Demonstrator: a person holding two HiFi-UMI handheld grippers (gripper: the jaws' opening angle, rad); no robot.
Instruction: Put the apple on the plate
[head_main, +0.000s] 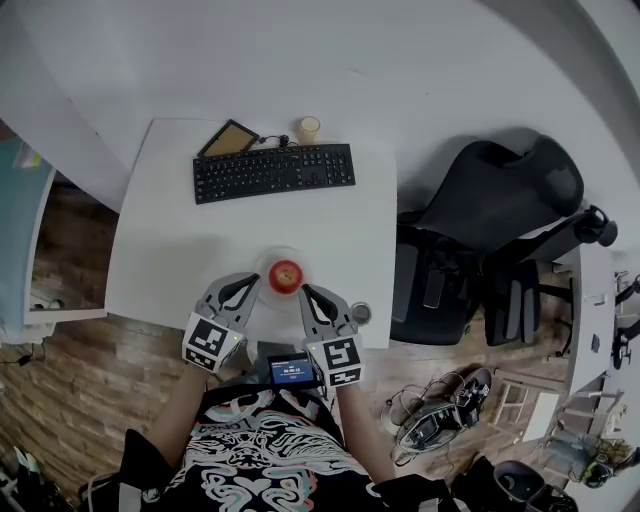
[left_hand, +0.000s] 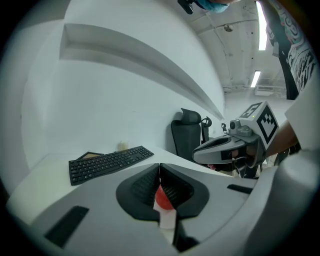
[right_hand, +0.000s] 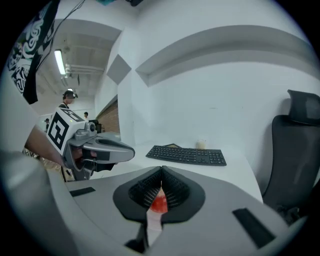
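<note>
Round red apple (head_main: 286, 276), with no long axis or pointing discernible, lying on a pale round plate (head_main: 266, 262) just ahead of and between the left gripper (head_main: 250, 284) and right gripper (head_main: 308, 294), both clenched on nothing.

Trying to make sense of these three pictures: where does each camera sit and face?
Head view: on the person's head, looking steeply down at the table and the apple on its plate; left claw, right claw and shirt show.
Left gripper view: on the left claw, looking along its shut jaws toward the keyboard; right claw at right.
Right gripper view: on the right claw, also facing the keyboard; left claw at left.
Shared: both see the apple past their tips.
</note>
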